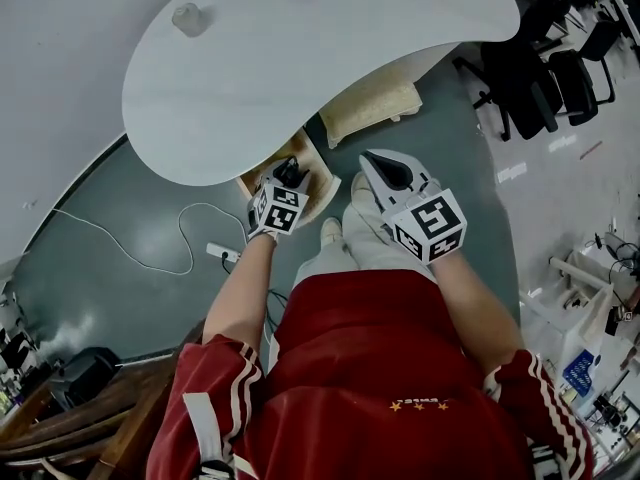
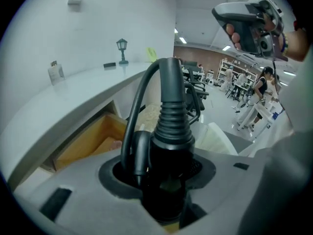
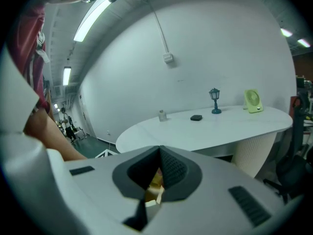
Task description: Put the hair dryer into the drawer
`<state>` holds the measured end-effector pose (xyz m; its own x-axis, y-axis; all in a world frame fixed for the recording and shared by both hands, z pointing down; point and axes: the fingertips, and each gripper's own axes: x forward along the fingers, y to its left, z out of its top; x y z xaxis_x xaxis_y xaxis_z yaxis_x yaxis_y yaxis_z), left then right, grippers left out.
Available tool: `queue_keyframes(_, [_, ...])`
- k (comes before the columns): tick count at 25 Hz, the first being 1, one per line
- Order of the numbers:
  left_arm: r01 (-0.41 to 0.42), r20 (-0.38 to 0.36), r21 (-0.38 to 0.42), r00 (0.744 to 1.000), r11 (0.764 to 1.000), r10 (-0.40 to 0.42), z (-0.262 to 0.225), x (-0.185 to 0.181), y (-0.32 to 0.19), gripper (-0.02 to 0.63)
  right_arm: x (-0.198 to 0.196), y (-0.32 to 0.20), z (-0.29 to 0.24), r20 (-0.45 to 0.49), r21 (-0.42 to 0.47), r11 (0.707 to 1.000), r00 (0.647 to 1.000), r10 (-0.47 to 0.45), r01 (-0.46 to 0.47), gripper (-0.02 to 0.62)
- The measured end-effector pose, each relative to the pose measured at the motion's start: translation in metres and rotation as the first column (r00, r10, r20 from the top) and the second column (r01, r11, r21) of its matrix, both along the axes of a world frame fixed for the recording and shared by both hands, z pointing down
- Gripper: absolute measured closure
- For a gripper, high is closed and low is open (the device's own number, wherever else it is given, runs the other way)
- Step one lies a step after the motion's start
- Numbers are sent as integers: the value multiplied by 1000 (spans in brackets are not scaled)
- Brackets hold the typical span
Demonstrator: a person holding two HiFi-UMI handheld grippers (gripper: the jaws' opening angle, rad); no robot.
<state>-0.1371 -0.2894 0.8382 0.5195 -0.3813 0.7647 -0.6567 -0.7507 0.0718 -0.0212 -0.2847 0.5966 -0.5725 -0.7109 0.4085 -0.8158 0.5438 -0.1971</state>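
Two tools: left tool (image 1: 289,178) clenches hair dryer (image 2: 171,126); right tool (image 1: 391,173) closed, empty.

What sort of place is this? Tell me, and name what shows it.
Probably an open-plan lab or office workspace: a curved white table stands against a plain wall, black office chairs sit on a hard floor, and farther back there is shelving with people standing among benches.

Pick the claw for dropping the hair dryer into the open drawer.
Left. The left claw is shut on the hair dryer and, in the head view, hangs over the open drawer. The right claw is shut on nothing and sits off to the drawer's side.
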Motion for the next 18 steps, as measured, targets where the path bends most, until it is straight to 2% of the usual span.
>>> queue_keyframes(3, [42, 20, -35, 999, 998, -42, 11, 1, -3, 399, 8, -3, 8, 30, -19, 1000, 1000, 9, -9, 591])
queue_keyframes(10, [141, 50, -116, 989, 983, -136, 37, 0, -18, 399, 17, -14, 20, 30, -39, 999, 1000, 7, -6, 591])
queue_keyframes(18, [170, 79, -193, 984, 966, -157, 63, -4, -21, 399, 25, -22, 27, 31, -60, 998, 999, 8, -6, 591])
